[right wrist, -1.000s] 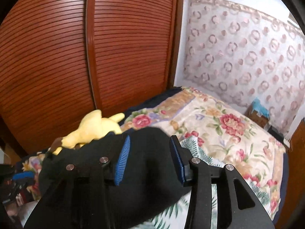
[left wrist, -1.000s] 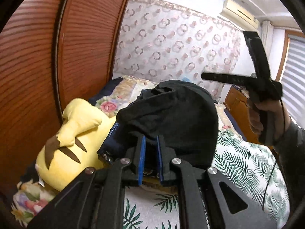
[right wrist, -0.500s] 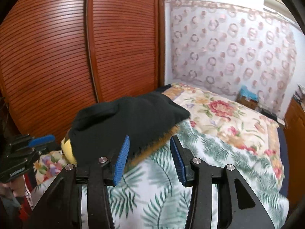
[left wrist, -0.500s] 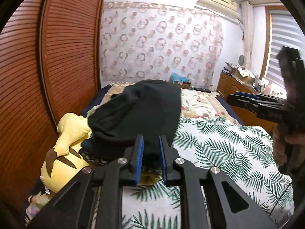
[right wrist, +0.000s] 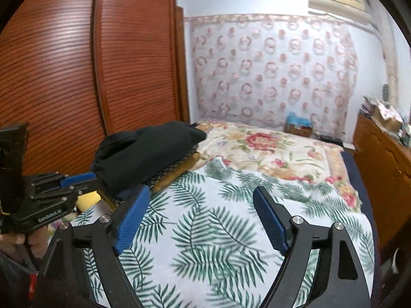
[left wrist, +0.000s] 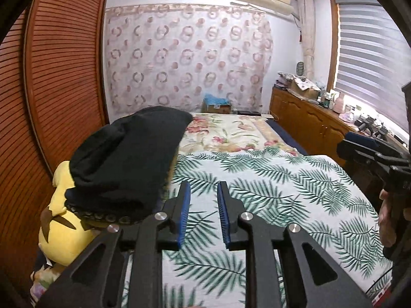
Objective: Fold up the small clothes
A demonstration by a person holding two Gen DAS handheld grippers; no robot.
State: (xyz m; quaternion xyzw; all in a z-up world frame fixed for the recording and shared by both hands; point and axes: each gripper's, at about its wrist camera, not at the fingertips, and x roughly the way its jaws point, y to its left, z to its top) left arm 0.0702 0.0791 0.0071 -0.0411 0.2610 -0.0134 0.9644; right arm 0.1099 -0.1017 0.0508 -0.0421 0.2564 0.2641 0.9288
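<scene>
A folded black garment (left wrist: 125, 159) lies on top of a pile of clothes on the left side of the bed, over a yellow plush toy (left wrist: 64, 220). It also shows in the right wrist view (right wrist: 146, 151). My left gripper (left wrist: 203, 213) is open and empty, just right of the pile, above the palm-leaf sheet (left wrist: 269, 195). My right gripper (right wrist: 200, 218) is wide open and empty over the same sheet (right wrist: 205, 243). The left gripper's body (right wrist: 51, 192) shows at the left of the right wrist view, next to the pile.
A wooden slatted wardrobe (left wrist: 51, 77) runs along the left of the bed. A floral quilt (left wrist: 231, 131) covers the far half. A wooden sideboard (left wrist: 313, 125) with clutter stands at the right under a window. My right gripper's body (left wrist: 380, 159) is at the right edge.
My left gripper has let go of the black garment, opened and drawn back to the right. The garment now rests on the pile. My right gripper has opened wider and pulled away.
</scene>
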